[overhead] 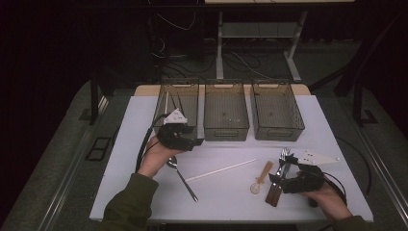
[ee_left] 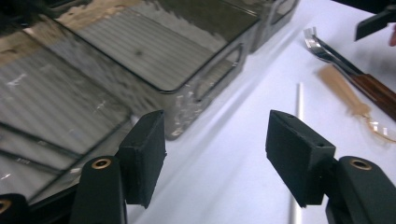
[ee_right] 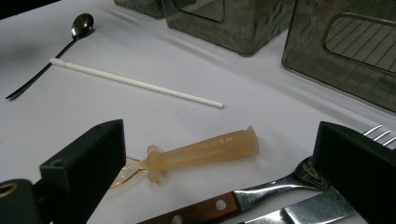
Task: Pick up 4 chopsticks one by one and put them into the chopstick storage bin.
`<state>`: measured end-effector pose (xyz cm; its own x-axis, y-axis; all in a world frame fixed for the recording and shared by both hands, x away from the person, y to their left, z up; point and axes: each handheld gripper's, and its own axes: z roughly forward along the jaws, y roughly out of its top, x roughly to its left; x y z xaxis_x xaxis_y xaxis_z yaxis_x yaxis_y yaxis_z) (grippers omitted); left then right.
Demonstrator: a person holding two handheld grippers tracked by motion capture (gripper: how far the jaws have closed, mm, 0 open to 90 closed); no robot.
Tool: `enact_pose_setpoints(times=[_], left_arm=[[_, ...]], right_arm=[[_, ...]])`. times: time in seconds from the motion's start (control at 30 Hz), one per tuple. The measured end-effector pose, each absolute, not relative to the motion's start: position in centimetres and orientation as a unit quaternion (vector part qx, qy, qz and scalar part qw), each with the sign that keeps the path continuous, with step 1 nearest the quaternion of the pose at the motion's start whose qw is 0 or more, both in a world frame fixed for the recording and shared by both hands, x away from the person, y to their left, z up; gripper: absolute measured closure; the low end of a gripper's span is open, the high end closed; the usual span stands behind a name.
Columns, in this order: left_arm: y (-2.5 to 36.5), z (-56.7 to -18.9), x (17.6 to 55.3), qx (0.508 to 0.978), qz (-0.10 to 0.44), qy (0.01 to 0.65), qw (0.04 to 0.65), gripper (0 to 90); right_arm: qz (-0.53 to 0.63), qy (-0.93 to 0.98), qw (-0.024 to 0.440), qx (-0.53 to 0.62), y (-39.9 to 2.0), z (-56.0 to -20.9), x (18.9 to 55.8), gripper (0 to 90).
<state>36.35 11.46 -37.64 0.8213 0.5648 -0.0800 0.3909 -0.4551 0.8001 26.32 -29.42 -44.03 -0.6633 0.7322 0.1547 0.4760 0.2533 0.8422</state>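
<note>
Fingers (ee_right: 84, 158) beside spoon (ee_right: 205, 148), seemingly "CUSH"

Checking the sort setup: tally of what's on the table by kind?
Bins: 3
Metal spoon: 1
Tan plastic spoon: 1
White stick: 1
Wood-handled cutlery, by the right gripper: 2, looks like a fork and a knife
Total: 8

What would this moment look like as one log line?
left tool: open, empty, beside bins | right tool: open over tan spoon | white stick: on table
</note>
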Motion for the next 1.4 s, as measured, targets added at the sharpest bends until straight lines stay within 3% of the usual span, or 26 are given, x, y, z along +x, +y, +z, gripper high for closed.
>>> enact_pose_setpoints(times=[0.73, 1.4], left_arm=[[6.5, -41.3, 33.4, 0.875, 0.032, 0.225, 0.427, 68.7], [6.4, -43.6, 33.1, 0.909, 0.005, 0.208, 0.360, 76.6]], right_arm=[[0.470, 0.783, 0.135, 0.383, -29.3, -44.1, 26.4, 3.1], [0.471, 0.783, 0.136, 0.383, -29.4, -44.1, 26.4, 3.1]])
